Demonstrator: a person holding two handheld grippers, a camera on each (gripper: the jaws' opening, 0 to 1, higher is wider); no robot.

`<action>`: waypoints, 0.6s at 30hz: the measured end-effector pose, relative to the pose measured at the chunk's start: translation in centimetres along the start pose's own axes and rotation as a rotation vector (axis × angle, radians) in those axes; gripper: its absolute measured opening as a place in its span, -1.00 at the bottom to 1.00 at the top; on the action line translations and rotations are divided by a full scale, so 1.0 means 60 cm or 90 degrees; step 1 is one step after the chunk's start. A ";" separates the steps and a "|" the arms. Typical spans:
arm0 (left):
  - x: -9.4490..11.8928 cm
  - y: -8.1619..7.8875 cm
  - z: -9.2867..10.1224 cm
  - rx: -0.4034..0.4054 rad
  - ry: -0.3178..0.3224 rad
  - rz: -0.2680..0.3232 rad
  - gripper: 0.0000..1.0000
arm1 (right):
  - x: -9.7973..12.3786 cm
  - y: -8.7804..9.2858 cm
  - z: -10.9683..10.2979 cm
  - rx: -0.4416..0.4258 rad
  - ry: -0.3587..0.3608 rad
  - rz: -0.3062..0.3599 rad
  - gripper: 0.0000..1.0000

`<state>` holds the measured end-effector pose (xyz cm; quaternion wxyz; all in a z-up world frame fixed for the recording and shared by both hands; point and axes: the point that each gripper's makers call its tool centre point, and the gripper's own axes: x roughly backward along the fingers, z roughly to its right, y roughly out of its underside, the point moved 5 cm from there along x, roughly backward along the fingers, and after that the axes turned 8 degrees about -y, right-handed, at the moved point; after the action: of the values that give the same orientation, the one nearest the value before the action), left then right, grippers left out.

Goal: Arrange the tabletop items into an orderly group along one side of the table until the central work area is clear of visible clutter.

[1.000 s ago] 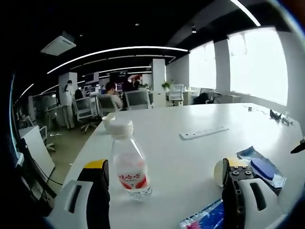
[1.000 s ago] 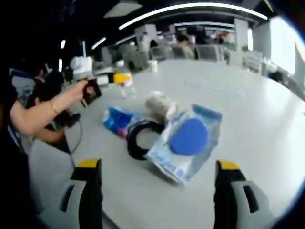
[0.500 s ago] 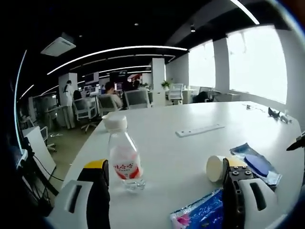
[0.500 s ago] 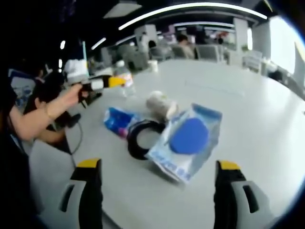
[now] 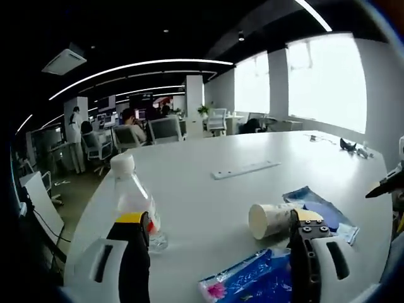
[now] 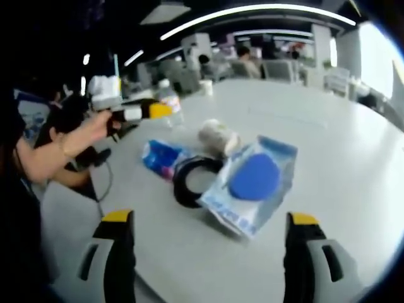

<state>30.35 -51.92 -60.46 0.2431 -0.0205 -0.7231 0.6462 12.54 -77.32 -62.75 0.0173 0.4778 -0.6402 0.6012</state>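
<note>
White tabletop [image 5: 208,202] runs across both views, and I read it left to right. In the left gripper view, the water bottle [image 5: 134,203] now stands just off my left jaw, nearer the table's edge in the picture than a second ago, when it sat between the jaws; my camera has pulled back and swung. So I judge the bottle placed, and the left gripper [image 5: 214,252] is spread wide, holding nothing. Right of it lies the paper cup [image 5: 270,219] on its side, with the blue patterned packet [image 5: 252,284] below it and the clear pouch with the blue disc [image 5: 319,211] beyond.

In the right gripper view, the hand [image 6: 95,129] with the left gripper sits at far left beside the bottle, then the packet, the black ring [image 6: 192,183], the cup and the pouch, all touching or nearly so. My right gripper [image 6: 205,252] hangs open, empty, short of the pouch. The cluster sits toward the near edge; I judge the pouch my next pick.
</note>
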 end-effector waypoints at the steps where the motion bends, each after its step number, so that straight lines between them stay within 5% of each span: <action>1: -0.003 0.002 0.004 0.002 0.005 -0.001 0.76 | 0.000 0.001 0.000 -0.001 0.000 -0.001 0.93; 5: -0.012 0.007 0.020 -0.011 0.028 -0.009 0.69 | 0.003 0.000 0.002 -0.005 0.003 0.003 0.93; 18: -0.045 0.028 0.064 -0.040 0.094 -0.047 -0.04 | 0.002 0.002 0.004 -0.013 0.005 0.008 0.93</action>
<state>30.79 -56.13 -63.08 0.3184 -0.0491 -0.7235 0.6105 12.52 -77.63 -62.86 0.0212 0.4713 -0.6492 0.5967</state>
